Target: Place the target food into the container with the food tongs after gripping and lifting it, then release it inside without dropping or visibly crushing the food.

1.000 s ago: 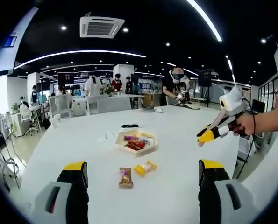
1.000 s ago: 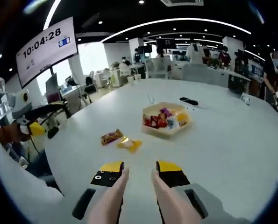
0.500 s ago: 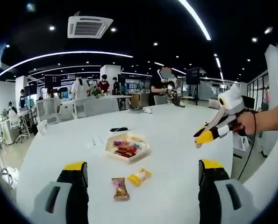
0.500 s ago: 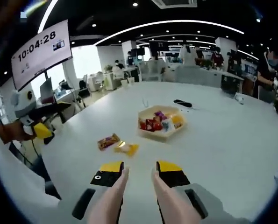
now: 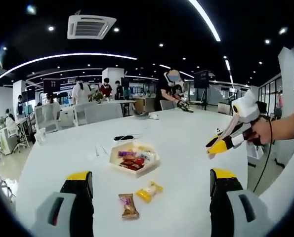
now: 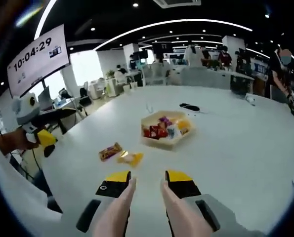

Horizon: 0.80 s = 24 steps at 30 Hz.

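Note:
A shallow hexagonal tray (image 5: 137,171) of wrapped snacks sits mid-table, also seen as the tray (image 6: 159,143). In front of it lie a brown snack packet (image 5: 128,206) (image 6: 110,151) and a yellow snack packet (image 5: 149,191) (image 6: 130,158). My left gripper (image 5: 151,180) hovers over the near table with its jaws wide apart and nothing between them; it also shows as the left gripper (image 6: 40,138) at the left, held by a hand. My right gripper (image 6: 147,177) holds pale food tongs (image 6: 121,205) between its jaws, well short of the packets. The right gripper (image 5: 218,144) hangs at the right.
The white table (image 6: 226,148) is large, with bare room around the tray. A small black object (image 6: 189,107) lies beyond the tray. A wall screen (image 6: 35,57) shows a clock. People, chairs and desks stand behind the far edge.
Both cameras have drifted a little, so the tray and packets sit slightly differently in each view. The packets and tray have not moved on the table. Jaw states are unchanged.

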Available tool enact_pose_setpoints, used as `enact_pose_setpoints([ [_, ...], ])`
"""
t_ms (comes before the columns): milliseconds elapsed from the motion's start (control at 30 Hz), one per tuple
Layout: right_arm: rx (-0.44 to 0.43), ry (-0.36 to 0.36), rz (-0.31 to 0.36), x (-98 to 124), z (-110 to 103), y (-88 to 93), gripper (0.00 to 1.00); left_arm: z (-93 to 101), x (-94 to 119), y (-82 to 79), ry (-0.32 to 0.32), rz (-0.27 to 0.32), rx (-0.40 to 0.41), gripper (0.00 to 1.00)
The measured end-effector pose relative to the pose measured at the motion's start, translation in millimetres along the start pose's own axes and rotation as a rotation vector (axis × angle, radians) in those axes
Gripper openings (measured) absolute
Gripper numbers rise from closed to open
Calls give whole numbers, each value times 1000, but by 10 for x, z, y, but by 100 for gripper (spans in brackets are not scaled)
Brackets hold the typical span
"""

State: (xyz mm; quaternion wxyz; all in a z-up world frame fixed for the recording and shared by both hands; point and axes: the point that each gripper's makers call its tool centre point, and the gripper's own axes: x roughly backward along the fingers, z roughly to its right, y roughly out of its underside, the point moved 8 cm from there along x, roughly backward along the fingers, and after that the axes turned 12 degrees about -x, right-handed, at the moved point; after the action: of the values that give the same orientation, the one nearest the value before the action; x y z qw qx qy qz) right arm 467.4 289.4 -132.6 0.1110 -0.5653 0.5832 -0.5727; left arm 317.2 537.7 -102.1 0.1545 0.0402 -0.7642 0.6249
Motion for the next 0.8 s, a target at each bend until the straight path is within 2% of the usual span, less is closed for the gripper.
enact_pose_setpoints([
  [267, 153, -95, -49, -261, -89, -174, 27, -39, 183, 111, -84, 0, 18, 99],
  [367, 132, -117, -53, -369, -63, -256, 26, -47, 276, 129, -108, -15, 2, 99],
  [433, 163, -130, -43, -416, -80, -312, 26, -65, 328, 130, -128, -5, 0, 99],
  [500, 197, -150, -75, -479, -94, -332, 26, -91, 379, 167, -157, -7, 15, 99],
  [567, 224, -163, -78, -553, -105, -367, 27, -82, 423, 209, -172, -12, 23, 99],
  [667, 281, -190, -77, -655, -151, -424, 27, -36, 464, 269, -179, -31, 33, 99],
  [800, 311, -246, -99, -775, -196, -446, 27, -1, 502, 284, -183, -47, 37, 99],
])
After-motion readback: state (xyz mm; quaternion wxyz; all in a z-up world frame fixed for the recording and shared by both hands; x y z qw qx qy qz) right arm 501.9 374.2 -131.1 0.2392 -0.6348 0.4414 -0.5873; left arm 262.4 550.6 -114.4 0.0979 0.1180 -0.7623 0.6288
